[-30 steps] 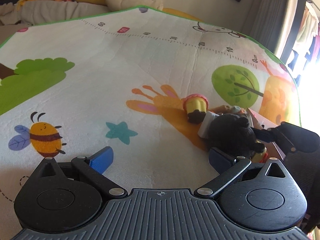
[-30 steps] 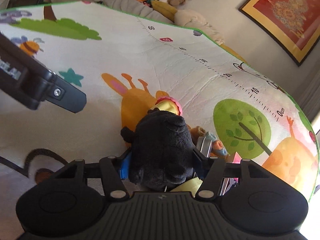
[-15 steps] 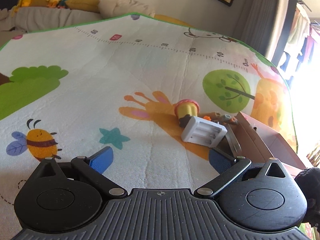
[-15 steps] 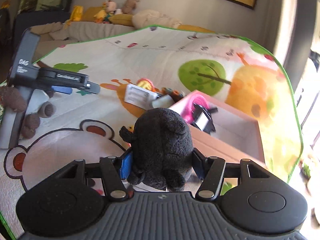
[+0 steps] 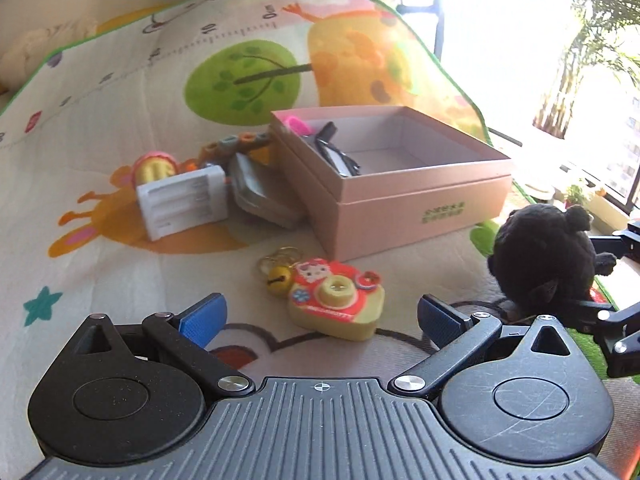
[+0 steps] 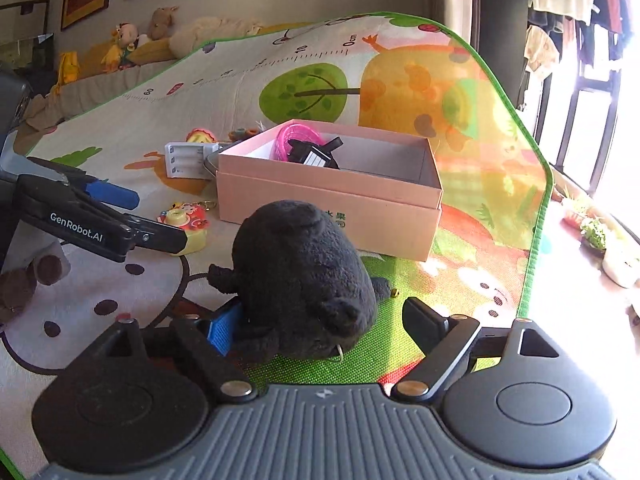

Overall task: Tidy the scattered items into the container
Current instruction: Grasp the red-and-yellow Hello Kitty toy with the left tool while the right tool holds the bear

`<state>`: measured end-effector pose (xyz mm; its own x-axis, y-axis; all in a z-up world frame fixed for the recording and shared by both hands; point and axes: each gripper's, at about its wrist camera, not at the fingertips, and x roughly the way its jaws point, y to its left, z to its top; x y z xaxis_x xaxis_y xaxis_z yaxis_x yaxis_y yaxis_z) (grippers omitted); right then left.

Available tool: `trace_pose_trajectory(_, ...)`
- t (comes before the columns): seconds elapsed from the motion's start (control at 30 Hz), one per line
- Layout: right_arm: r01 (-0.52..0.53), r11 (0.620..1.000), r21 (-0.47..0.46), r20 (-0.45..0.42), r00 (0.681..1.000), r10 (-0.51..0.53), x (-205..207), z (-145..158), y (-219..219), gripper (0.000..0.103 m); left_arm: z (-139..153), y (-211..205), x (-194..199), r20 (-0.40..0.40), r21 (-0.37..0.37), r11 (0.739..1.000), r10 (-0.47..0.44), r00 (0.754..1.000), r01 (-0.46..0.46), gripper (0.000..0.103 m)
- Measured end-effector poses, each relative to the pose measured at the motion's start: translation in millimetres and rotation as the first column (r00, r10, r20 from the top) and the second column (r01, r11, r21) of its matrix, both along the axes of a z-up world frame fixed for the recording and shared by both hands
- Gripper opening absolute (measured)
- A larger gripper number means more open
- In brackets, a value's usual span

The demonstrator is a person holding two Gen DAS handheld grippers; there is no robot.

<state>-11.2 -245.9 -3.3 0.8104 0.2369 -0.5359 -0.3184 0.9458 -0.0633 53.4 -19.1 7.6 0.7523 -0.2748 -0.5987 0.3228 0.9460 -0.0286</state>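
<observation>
Between right claw [image 6: 324, 320] jaws, now opening: black plush toy [image 6: 304, 276], touching left pad only. Left claw [image 5: 320, 316] spread wide over toy camera [image 5: 336, 300]. Pink box [image 6: 332, 200] beyond.

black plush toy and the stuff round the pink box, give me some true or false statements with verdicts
1. The black plush toy lies inside the pink box. False: it is outside, between the opening jaws of the right gripper.
2. The left gripper holds nothing. True.
3. The camera-shaped keychain lies on the play mat outside the box. True.
4. The box is empty. False: a pink item and a black item lie inside.
</observation>
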Motion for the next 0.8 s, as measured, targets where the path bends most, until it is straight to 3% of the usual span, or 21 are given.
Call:
trace_pose_trajectory(0.13, 0.009, 0.999, 0.031, -0.014, 1.0, -0.009, 0.2, -5.4, -4.9, 0.088, -8.0, -13.3, 11.5, -0.008, 0.072, 0.996, 0.047, 0.999, -0.046, 0.103)
trace_pose_trajectory(0.27, 0.007, 0.998, 0.058, -0.028, 1.0, -0.005, 1.7, -7.1, -8.4, 0.092, -10.6, -12.8, 15.5, -0.022, 0.068, 0.997, 0.046, 0.999, -0.044, 0.102)
trace_pose_trajectory(0.3, 0.003, 0.998, 0.062, -0.029, 1.0, -0.002, 1.8, -7.3, -8.6, 0.092, -10.2, -13.3, 15.2, -0.017, 0.072, 0.996, 0.045, 0.999, -0.043, 0.099)
trace_pose_trajectory(0.37, 0.001, 0.998, 0.065, -0.03, 1.0, 0.001, 1.3, -7.4, -9.0, 0.092, -10.5, -14.4, 16.1, -0.018, 0.08, 0.996, 0.051, 0.999, -0.05, 0.081)
trace_pose_trajectory(0.47, -0.001, 0.998, 0.062, -0.029, 1.0, 0.002, 0.6, -7.4, -8.6, 0.094, -9.9, -13.2, 19.0, -0.017, 0.066, 0.995, 0.075, 0.997, -0.074, 0.074)
trace_pose_trajectory(0.53, 0.001, 0.998, 0.056, -0.023, 1.0, 0.001, -0.4, -7.3, -7.5, 0.096, -8.7, -13.9, 17.9, -0.013, 0.066, 0.995, 0.074, 0.997, -0.073, 0.063)
trace_pose_trajectory(0.8, -0.001, 1.0, 0.011, 0.02, 1.0, 0.001, -6.4, -6.1, -0.6, 0.097, -6.4, -12.2, -15.6, -0.037, 0.042, 0.997, 0.059, 0.998, -0.058, 0.063)
